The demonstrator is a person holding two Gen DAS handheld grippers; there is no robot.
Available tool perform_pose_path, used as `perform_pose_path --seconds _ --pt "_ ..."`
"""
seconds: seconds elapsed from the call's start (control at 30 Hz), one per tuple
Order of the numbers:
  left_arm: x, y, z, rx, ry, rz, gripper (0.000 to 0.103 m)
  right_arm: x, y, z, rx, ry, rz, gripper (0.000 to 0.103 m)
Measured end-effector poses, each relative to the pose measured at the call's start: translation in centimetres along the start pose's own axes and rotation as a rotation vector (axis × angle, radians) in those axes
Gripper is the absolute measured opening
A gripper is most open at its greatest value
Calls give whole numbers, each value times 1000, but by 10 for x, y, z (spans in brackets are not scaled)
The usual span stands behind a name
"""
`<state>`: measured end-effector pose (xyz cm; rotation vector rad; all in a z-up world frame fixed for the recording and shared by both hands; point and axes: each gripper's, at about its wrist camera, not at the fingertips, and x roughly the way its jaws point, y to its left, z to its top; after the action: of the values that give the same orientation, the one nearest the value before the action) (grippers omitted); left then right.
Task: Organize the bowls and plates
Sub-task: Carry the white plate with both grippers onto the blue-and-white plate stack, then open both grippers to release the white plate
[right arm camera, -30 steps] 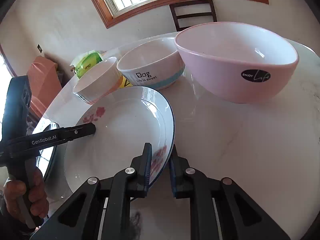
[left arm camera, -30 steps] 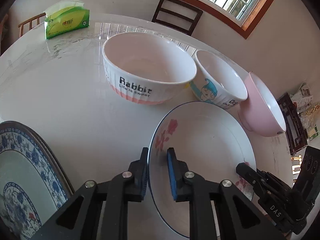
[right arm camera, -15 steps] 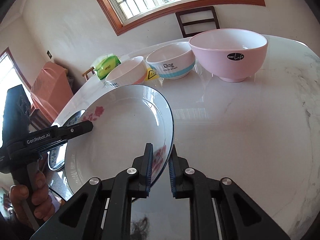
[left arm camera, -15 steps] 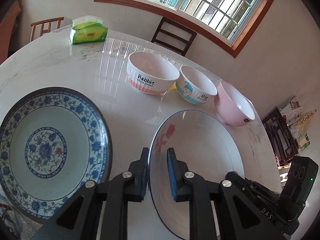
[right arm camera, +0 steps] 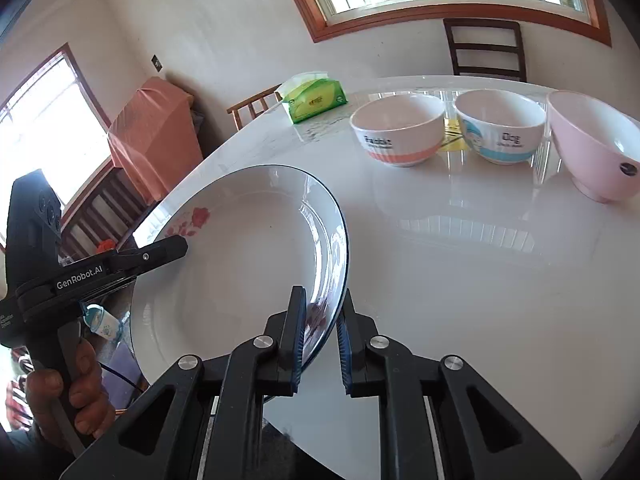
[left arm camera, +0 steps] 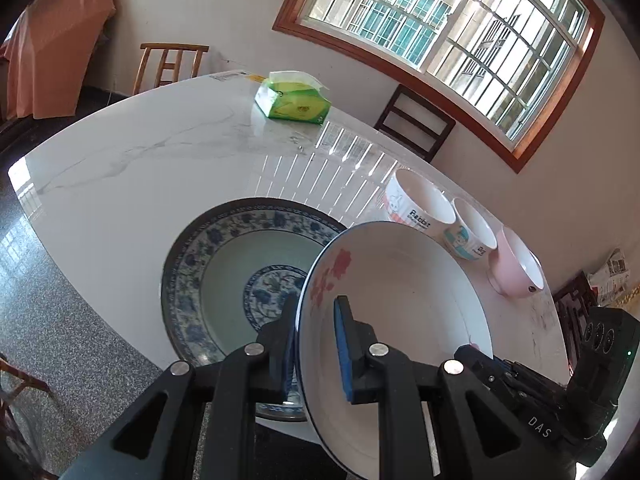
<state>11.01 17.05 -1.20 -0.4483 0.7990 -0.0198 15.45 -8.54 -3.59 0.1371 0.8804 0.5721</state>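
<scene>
Gripping the white plate [left arm camera: 400, 320] from opposite rims: left gripper [left arm camera: 316, 344] jaws narrow, clamped on its near rim; right gripper [right arm camera: 322, 340] likewise on the other rim. Plate held tilted in the air, partly over the blue-patterned plate [left arm camera: 236, 264] at the table's [left arm camera: 140, 176] near edge. Bowls along far edge: "Rabbit" bowl [right arm camera: 398, 134], "Dog" bowl [right arm camera: 500, 126], pink bowl [right arm camera: 596, 148]. Gripper bodies read "GenRobot.AI", "DAS".

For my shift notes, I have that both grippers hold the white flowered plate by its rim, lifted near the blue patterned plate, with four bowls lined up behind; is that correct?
Almost: the right wrist view shows three bowls, not four: the Rabbit bowl, the Dog bowl and the pink bowl. The rest stands.
</scene>
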Motion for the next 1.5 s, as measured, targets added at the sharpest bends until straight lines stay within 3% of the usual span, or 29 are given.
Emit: perform_pose_path --seconds 0.37,0.97,1.5 --pt "19 59 20 -96 0 43 18 53 41 21 -102 40 -15 14" --pt "39 76 20 -126 23 27 17 75 43 13 -116 58 -29 14" --pt "38 73 15 -94 -31 43 18 75 53 5 -250 -43 -75 23"
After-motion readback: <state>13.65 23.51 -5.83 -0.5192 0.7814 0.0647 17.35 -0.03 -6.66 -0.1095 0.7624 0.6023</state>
